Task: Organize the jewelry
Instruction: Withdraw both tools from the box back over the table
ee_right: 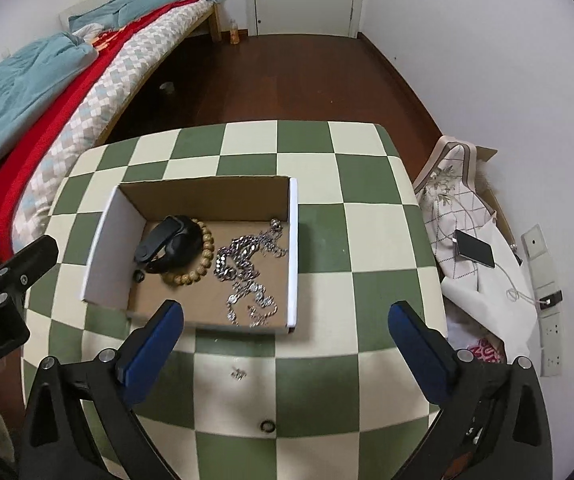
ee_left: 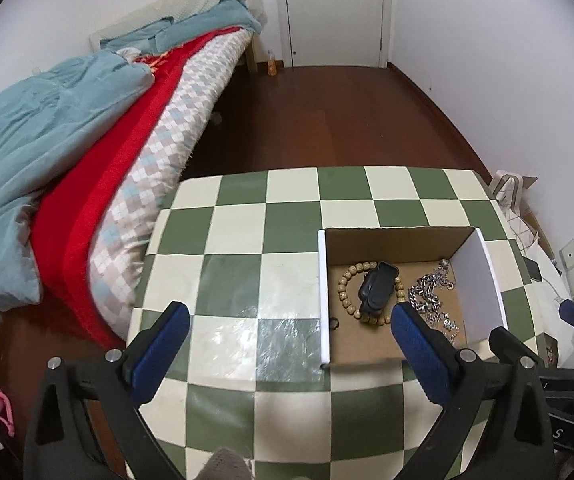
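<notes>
Both pairs of fingers hang spread and empty while a dark ring (ee_right: pixel 267 426), tiny, hard and likely slippery, lies low-centre on the checked surface (ee_right: pixel 383 240), best pinched across its rim.

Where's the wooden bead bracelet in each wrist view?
Left wrist: bead bracelet lies in the box's left half, right of centre in the picture, under the black watch.
Right wrist: bead bracelet lies mid-box, left of centre, right of the watch.
Shared landmark: silver chain to its right.
</notes>
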A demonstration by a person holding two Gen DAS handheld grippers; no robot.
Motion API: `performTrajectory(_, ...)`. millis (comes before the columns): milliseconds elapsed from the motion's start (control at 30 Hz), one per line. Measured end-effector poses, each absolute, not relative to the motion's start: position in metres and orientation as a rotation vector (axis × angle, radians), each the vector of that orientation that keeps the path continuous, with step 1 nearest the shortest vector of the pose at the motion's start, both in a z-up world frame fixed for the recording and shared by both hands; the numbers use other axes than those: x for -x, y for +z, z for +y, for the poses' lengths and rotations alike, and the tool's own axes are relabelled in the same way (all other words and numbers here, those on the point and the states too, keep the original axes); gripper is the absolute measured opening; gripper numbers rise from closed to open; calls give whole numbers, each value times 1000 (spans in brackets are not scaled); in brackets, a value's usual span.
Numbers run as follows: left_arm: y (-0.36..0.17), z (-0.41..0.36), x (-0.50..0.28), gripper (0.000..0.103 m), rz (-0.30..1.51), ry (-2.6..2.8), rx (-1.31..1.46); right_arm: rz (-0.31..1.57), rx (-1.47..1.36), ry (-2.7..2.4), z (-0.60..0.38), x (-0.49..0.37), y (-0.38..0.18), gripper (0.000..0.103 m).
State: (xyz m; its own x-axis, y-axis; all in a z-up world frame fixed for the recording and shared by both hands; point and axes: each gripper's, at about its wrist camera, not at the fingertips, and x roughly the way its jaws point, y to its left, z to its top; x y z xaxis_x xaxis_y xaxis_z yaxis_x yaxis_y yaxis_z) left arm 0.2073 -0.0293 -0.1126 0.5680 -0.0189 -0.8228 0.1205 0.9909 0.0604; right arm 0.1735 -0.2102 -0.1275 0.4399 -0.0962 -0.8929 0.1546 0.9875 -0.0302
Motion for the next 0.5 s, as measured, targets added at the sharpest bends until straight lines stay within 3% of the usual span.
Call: performTrajectory(500,-47,-4,-127,103,769,-55,-109,920,-34,-189,-192,-97,-50,103)
